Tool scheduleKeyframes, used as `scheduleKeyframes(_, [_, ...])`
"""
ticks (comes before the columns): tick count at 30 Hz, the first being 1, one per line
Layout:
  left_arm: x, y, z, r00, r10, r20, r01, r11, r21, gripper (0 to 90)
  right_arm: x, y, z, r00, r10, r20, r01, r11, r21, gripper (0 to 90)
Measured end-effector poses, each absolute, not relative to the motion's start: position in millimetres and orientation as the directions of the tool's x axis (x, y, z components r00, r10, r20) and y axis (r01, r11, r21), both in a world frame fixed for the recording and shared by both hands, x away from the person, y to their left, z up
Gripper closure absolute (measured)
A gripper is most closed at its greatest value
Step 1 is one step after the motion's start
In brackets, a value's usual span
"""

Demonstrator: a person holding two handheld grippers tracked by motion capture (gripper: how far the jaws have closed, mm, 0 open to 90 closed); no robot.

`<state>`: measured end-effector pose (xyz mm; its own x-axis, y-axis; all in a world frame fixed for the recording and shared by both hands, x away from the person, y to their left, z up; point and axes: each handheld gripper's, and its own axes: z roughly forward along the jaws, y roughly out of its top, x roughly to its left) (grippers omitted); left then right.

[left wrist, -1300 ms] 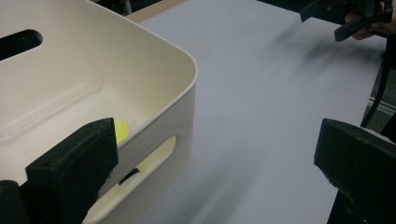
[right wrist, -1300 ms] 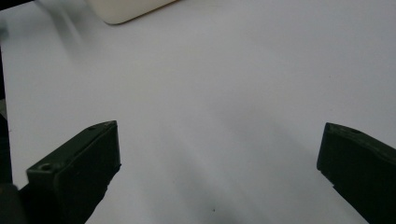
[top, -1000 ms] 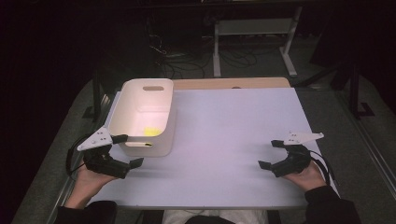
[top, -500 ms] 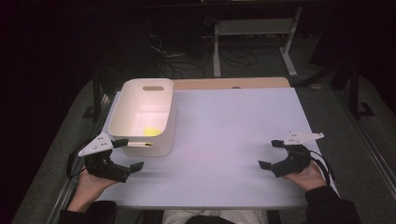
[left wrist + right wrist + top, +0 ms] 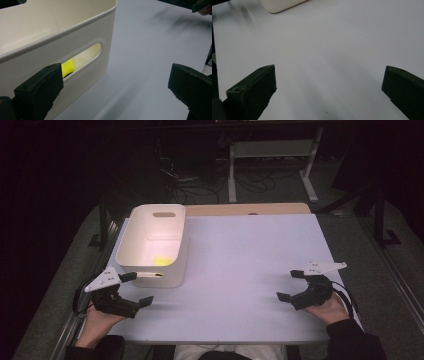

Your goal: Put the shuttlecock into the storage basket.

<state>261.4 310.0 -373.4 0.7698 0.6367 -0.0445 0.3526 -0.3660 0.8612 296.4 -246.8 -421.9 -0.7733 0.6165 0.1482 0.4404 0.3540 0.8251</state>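
Observation:
A white plastic bin stands on the left part of the white table. A yellow object lies on its floor and shows through the handle slot as a yellow patch. My left gripper is open at the table's near left corner, just in front of the bin, holding nothing. My right gripper is open near the front right, over bare table, with nothing between its jaws.
The bin's corner sits far off in the right gripper view. Beyond the table's far edge a wooden strip and a metal stand with cables on the dark floor. A rail runs along the right side.
My left gripper has drawn back toward the near edge, a little farther from the bin. The right gripper has stayed where it was.

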Motion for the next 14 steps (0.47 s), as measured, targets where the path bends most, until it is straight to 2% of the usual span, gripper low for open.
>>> scheduleKeyframes(14, [264,311,-387,0.765,0.642,-0.053,0.370,-0.371,0.852,0.0,297,-247,-422,-0.774,0.615,0.150,0.442,0.356,0.824,0.0])
